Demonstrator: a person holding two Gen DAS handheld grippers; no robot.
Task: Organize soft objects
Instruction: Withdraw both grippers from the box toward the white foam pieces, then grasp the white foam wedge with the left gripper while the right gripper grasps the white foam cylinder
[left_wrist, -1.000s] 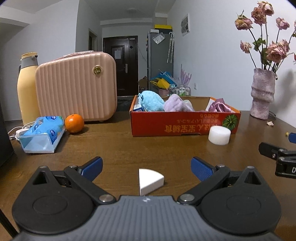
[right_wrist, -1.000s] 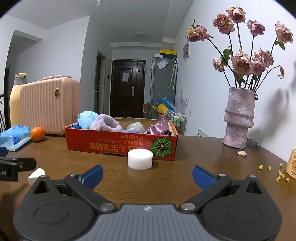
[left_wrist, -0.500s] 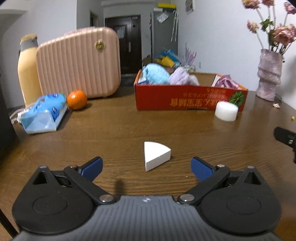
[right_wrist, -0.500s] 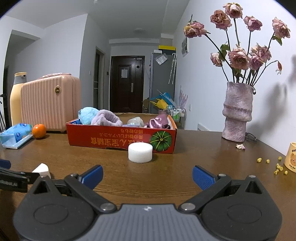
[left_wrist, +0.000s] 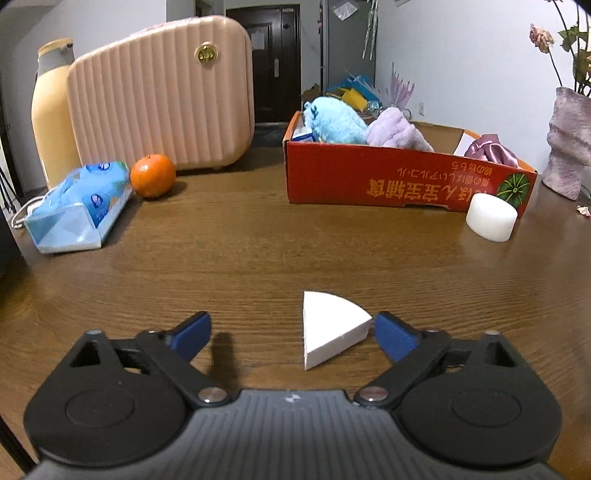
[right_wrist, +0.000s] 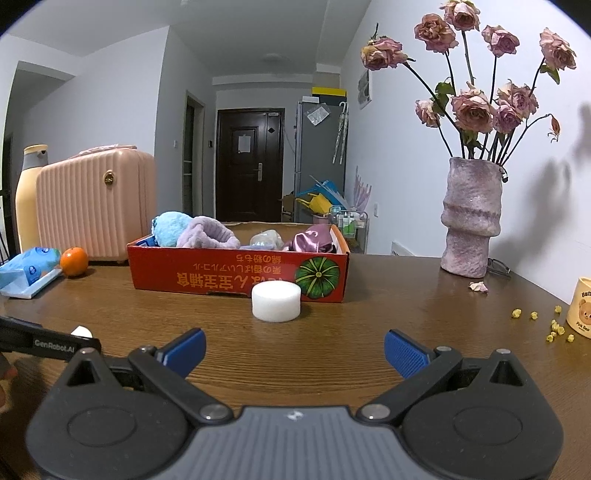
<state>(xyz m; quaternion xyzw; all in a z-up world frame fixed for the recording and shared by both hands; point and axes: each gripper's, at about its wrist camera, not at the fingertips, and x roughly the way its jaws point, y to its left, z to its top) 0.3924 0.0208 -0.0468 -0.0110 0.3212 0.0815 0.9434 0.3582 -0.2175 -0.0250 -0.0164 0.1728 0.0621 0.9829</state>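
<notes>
White foam wedge (left_wrist: 334, 326) sits flat on the surface (left_wrist: 258, 258), lower centre-right of the left wrist view, inside the spread of the left tongs (left_wrist: 293, 334). Those stand wide and hold nothing; the wedge is off-centre, its right corner just beside or touching the right blue pad (left_wrist: 393, 339), with a big gap to the left pad. Likely lined up for a pinch, but a close from here would shove the wedge sideways first, so I'd re-centre. White foam cylinder (right_wrist: 276, 301) stands just in front of the red box (right_wrist: 236, 273), centre of the right wrist view, ahead of the right tongs (right_wrist: 295, 352), which are also wide and empty, well short of it. The box already holds the blue plush (left_wrist: 334, 122), the lilac cloth (left_wrist: 395, 131) and a satin piece (left_wrist: 491, 151), so it reads as the drop target. Its near wall is the edge to clear; the middle of the box looks free. Bare wood between wedge and box. Orange (left_wrist: 152, 175), tissue pack (left_wrist: 79, 206) and pink case (left_wrist: 162, 96) sit upper left, out of the path. Vase (right_wrist: 471, 218) is at right, near the box end.
</notes>
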